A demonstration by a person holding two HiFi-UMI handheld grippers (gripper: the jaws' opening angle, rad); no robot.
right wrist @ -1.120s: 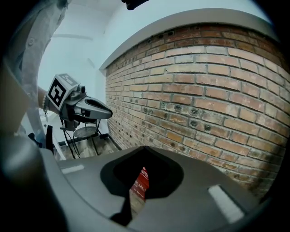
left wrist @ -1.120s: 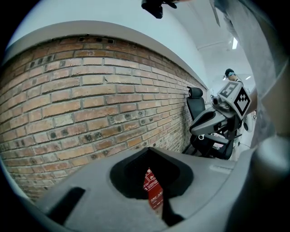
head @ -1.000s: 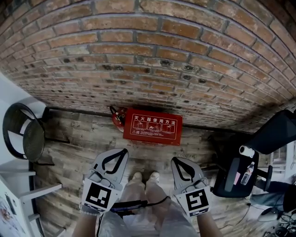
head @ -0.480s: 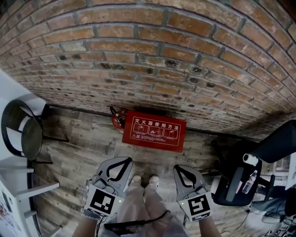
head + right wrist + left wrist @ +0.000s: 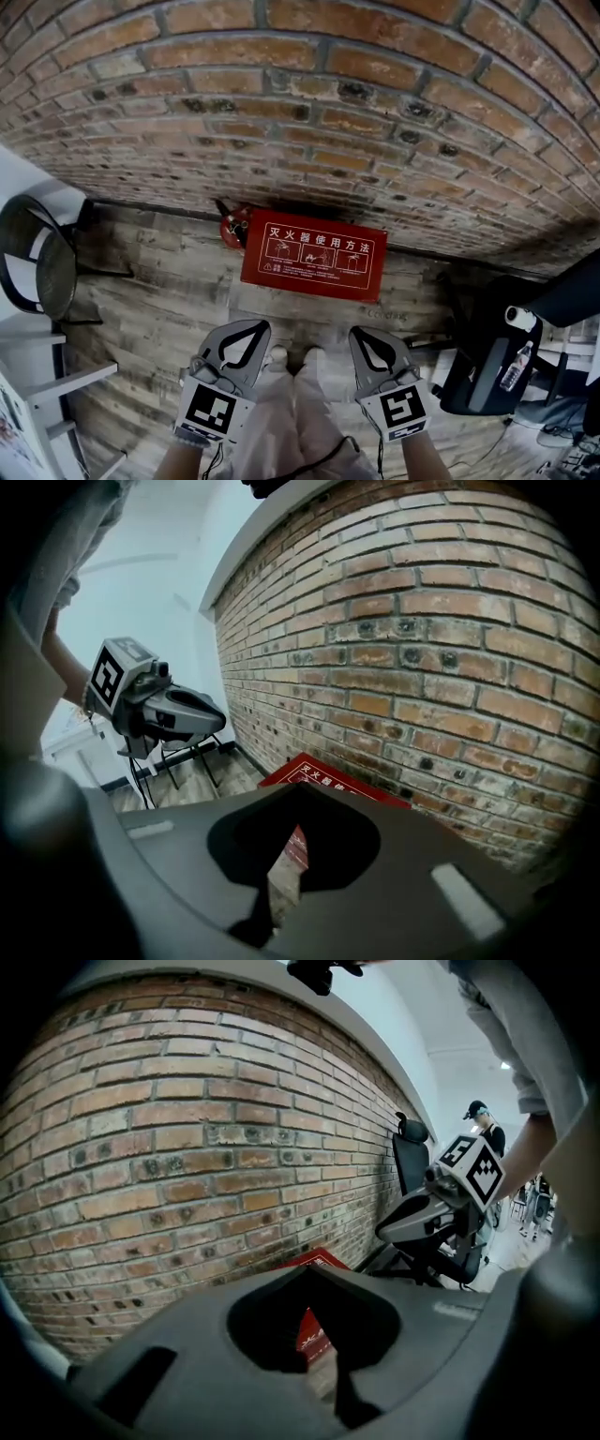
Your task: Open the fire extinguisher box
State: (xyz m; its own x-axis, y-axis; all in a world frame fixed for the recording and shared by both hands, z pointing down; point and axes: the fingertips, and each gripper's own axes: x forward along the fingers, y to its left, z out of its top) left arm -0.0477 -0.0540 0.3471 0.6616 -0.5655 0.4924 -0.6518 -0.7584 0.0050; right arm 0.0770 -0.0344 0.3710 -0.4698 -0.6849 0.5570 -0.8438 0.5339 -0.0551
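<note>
Low in the head view, side by side: the left gripper (image 5: 246, 330) and the right gripper (image 5: 367, 339), one on either side of the person's legs (image 5: 291, 412) in light trousers. Both angled forward and down toward the floor, marker cubes facing up, bare forearms just inside the bottom edge. Jaws of each pressed together at the tips, with nothing between them, only the hollow loop behind the tips.

Ahead of the shoes (image 5: 292, 356) and well apart from both grippers: the red fire extinguisher box (image 5: 314, 256), lid shut, white print on top, flat on the plank floor (image 5: 159, 291) at the foot of the brick wall (image 5: 300, 112). Just beside its left end, a red extinguisher (image 5: 230, 228). At far left a black round-backed chair (image 5: 37, 262). At right a black office chair (image 5: 487, 366) with a water bottle (image 5: 517, 364) by it.
</note>
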